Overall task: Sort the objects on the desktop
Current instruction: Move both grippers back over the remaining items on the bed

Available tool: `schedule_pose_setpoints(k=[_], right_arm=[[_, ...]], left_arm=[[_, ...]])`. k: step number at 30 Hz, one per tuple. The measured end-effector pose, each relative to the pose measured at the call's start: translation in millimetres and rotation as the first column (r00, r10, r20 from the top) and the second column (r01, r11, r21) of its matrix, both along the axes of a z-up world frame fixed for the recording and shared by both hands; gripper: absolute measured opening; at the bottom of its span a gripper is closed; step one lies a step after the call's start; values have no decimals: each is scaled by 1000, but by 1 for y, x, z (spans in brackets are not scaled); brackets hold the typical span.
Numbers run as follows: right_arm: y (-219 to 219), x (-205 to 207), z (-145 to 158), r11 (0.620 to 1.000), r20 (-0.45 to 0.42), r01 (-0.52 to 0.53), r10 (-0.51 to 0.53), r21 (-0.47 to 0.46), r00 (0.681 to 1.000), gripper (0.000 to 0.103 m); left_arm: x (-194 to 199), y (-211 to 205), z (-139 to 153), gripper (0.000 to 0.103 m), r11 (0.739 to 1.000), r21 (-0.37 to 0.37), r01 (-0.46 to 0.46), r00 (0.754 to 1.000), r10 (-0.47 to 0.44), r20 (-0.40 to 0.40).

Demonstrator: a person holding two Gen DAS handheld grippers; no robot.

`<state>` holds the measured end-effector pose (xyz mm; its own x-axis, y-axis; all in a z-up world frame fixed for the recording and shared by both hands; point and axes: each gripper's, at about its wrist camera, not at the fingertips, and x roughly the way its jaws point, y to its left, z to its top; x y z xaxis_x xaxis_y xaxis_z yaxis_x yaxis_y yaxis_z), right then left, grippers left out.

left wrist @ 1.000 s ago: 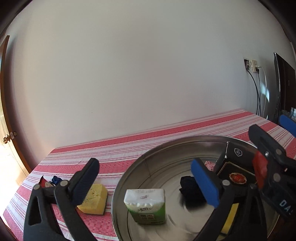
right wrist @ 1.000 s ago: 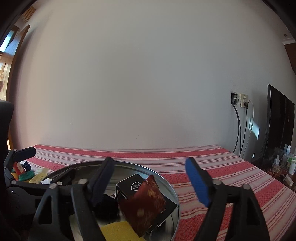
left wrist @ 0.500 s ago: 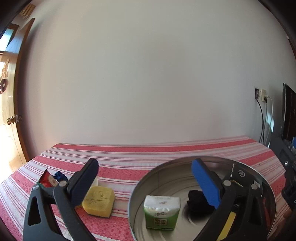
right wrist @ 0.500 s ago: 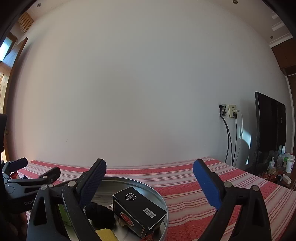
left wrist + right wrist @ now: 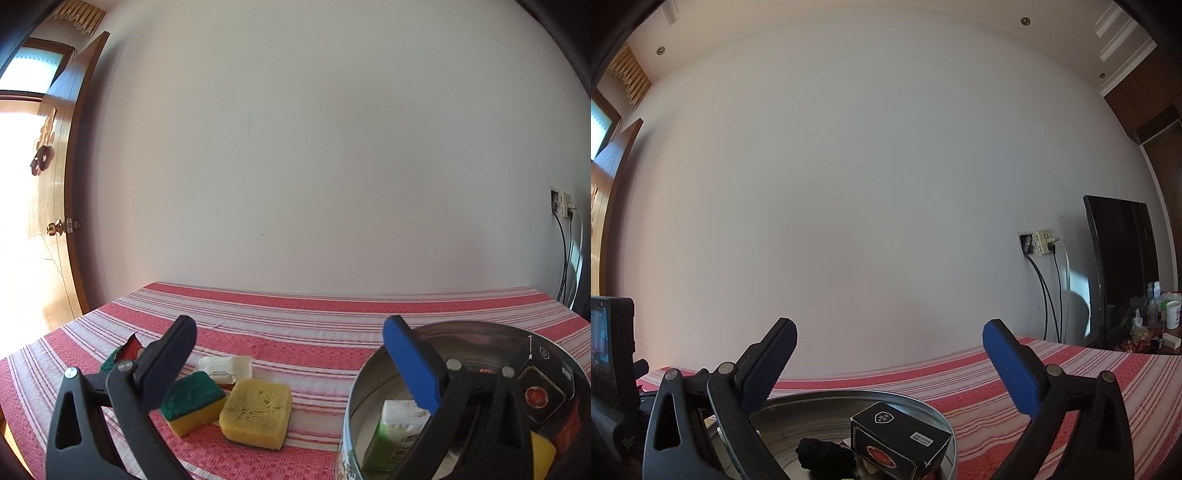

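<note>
My left gripper (image 5: 291,354) is open and empty above the red striped tablecloth (image 5: 295,317). Below it lie a yellow sponge (image 5: 256,413), a green-topped yellow sponge (image 5: 194,402), a white sachet (image 5: 223,367) and a red wrapper (image 5: 129,349). To the right stands a round metal basin (image 5: 369,387) holding a green tissue pack (image 5: 397,432) and a black box (image 5: 539,395). My right gripper (image 5: 888,365) is open and empty above the basin (image 5: 938,417), over the black box (image 5: 897,439) and a dark bundle (image 5: 823,456).
A white wall runs behind the table. A wooden door (image 5: 55,206) stands at the left. A wall socket with cables (image 5: 1041,243) and a dark screen (image 5: 1123,266) stand at the right. The left gripper's body (image 5: 609,369) shows at the right wrist view's left edge.
Both grippers have risen and tilted up. The left one swung left, away from the basin, toward the sponges. The red packet seen under the right gripper a second ago is out of its view.
</note>
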<state>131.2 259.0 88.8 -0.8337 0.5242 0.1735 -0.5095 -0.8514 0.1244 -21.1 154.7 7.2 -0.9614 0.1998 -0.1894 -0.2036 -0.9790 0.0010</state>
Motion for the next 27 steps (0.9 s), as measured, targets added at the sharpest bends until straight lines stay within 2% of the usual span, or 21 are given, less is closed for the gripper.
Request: schedule_pose_setpoints(k=[5,10,14,19,27], right_arm=[[-8,10,0,1000,-94,13,-12,15,996,102],[-14,8,1,1000,-89,9,-7,25,996,102],[-18,6,2,999,-79,-7,10,37,997,102],[-19,2,1,998,-71,-59,58,-5,996,102],[-41,-11,1,994,-50,-109,111,29,993,102]], left_arm=[[-7,-1,-1,102,1000,0,3,1000,-3,29],[-11,-3,-6,102,1000,7,16,997,-16,73],[-6,-2,-8,102,1000,11,20,997,-20,72],[-6,-12,-9,102,999,31,14,998,-16,67],[-6,-27,-3,102,998,-62,-31,1000,31,-1]])
